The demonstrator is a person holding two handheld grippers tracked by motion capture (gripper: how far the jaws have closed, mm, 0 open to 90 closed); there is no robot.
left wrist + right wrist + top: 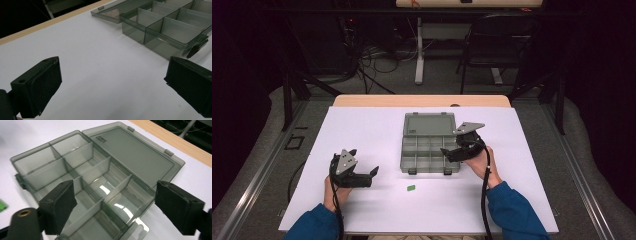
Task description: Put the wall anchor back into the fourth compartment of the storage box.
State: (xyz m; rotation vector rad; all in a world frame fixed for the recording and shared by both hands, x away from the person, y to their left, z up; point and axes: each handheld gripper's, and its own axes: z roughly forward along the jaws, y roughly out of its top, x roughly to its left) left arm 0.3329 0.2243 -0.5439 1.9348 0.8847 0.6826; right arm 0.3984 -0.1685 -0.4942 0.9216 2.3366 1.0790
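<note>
Left tongs (373,174): open, empty, low over the worktop (372,135), left of the box.
Green piece (411,188): on worktop, just before the box.
Box (430,142): mid-worktop, lid open flat.
Right tongs (448,152): open, empty, over box's right compartments.

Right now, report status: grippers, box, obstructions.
Both grippers, left and right, open, holding nothing. Compartment box open, lid flat. Green piece lies apart, nothing in between.

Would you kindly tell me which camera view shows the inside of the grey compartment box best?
The right gripper view: the compartment box sits close, its dividers and flat-lying lid all plain. The high view shows the whole box, small, lid opened away from the person. The left gripper view catches its near compartments from a low angle.
</note>
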